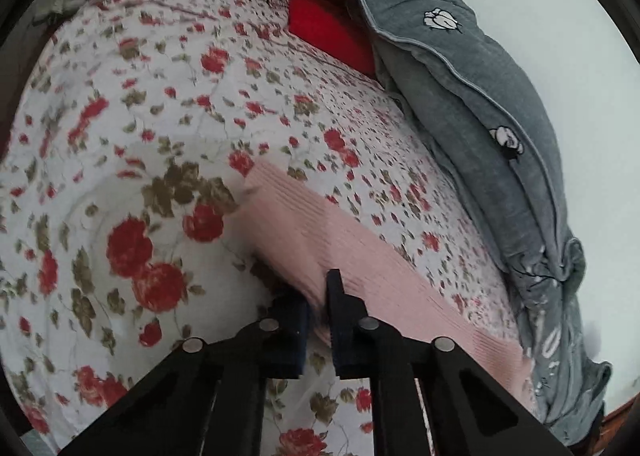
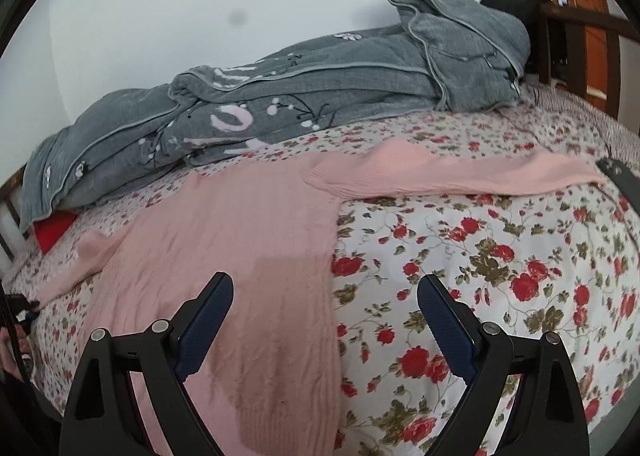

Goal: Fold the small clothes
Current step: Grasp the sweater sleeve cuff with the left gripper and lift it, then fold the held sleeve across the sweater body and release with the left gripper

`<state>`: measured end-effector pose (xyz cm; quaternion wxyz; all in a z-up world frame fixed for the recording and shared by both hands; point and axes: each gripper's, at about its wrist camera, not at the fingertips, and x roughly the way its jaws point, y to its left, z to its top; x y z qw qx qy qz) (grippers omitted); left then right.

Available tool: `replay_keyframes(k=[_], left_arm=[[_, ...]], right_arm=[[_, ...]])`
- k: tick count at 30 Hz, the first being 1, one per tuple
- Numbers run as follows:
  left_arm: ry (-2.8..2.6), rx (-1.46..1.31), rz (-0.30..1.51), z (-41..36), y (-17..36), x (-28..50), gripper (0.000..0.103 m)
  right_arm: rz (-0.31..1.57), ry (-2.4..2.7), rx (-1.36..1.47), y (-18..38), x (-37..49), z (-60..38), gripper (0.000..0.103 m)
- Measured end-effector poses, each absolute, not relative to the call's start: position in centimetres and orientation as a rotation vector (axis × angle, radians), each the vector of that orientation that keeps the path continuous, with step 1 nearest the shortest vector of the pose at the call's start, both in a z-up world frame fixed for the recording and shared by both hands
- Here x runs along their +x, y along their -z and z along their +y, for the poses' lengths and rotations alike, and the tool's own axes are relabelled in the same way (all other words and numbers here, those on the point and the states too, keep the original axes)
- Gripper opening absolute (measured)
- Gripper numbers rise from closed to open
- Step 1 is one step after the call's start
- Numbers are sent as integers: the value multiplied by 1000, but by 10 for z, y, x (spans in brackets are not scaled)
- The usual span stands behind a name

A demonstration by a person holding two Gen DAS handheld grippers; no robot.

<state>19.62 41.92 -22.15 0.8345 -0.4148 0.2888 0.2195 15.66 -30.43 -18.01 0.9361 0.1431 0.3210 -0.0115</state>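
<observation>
Our left gripper (image 1: 318, 308) is clamped on a sleeve end of the pink sweater (image 2: 256, 240), which lies flat on the bed (image 2: 500, 256). The sleeve runs far-right from those fingers. Our right gripper (image 2: 325, 320) hangs with fingers wide apart over the body's right edge, holding nothing.

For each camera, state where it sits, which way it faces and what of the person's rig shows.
Left wrist: on the left claw, looking down over the floral bedspread; claw shut on a pink sweater sleeve.
Right wrist: on the open right claw, looking across the sweater body toward the grey quilt.
Shared: sweater, bedspread, quilt.
</observation>
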Motion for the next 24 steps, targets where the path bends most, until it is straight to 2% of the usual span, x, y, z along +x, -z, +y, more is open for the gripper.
replay_keyframes(k=[6,14,20,24], left_arm=[[-516,-636,590,372,169,218,7],[-221,-403,524,228,81,280,7],[16,-297,576,86,72,324,7],[200,-280,654,-18,91,351,7]], right_arm=[[687,17,268,183,173,-321,92],[671,-28,299,181,182,-337,92],[641,-31,300,173,184,-347,92],[617,-13,282,165,181,-357,92]])
